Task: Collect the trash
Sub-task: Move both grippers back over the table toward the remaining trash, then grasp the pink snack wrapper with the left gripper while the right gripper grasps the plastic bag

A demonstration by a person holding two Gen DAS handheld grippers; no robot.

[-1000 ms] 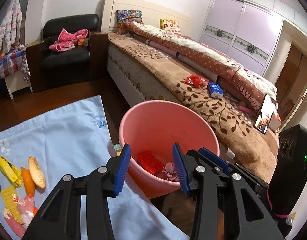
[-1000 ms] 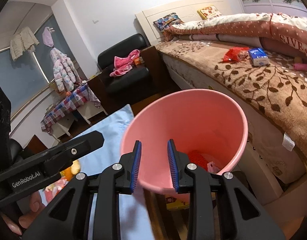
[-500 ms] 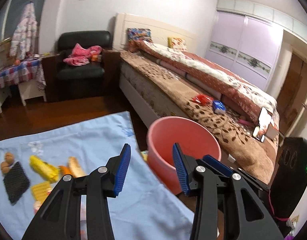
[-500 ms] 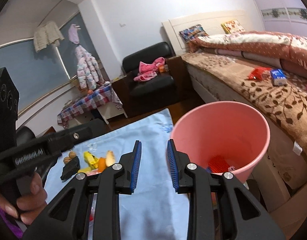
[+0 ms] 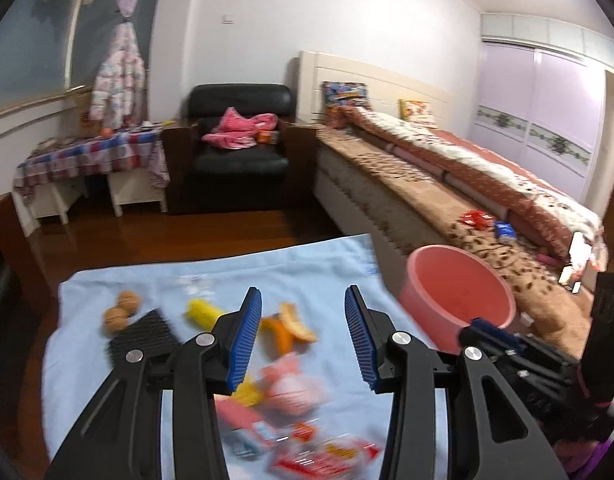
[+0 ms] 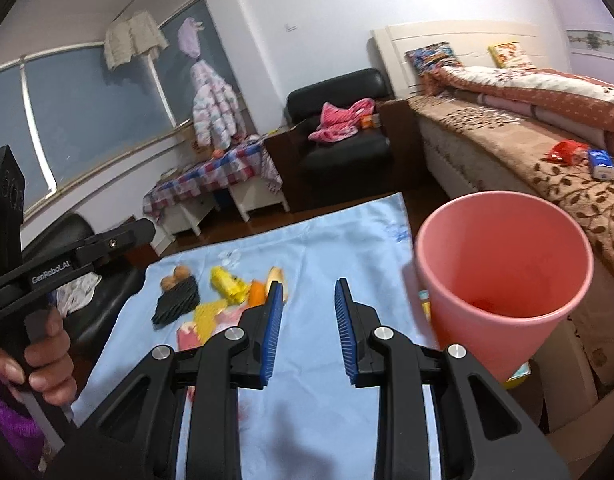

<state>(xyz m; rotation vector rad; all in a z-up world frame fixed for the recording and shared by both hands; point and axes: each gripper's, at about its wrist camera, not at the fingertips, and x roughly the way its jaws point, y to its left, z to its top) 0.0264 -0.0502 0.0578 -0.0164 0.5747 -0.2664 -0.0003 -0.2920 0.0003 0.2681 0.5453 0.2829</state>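
Two grippers sit in front of me, both empty, over a bedroom scene. Largest of all is the bed (image 5: 447,184), with its brown leaf-patterned cover running down the right side; a red wrapper (image 6: 567,152) and a blue packet (image 6: 601,163) lie on it, close together. Behind it I see a black armchair (image 5: 239,148) with a pink garment (image 5: 239,128) heaped on the seat, and beside that a low table under a checked cloth (image 5: 87,160).

On the wooden floor I have a pale blue sheet (image 5: 307,264) spread out, and the trash lies on it: two walnuts (image 5: 121,310) touching a black ribbed piece (image 5: 141,340), a yellow wrapper (image 5: 203,312), orange peel (image 5: 289,326), and blurred pink and red packets (image 5: 307,440) nearer to me. A pink bucket (image 6: 503,280) stands at the sheet's right edge, against the bed, with something red at its bottom.

My left gripper (image 5: 303,338) hangs above the litter, jaws spread wide with nothing between them. My right gripper (image 6: 309,328) points at bare sheet between the litter and the bucket, jaws parted more narrowly, also holding nothing. A hand (image 6: 43,360) grips the left tool's handle.
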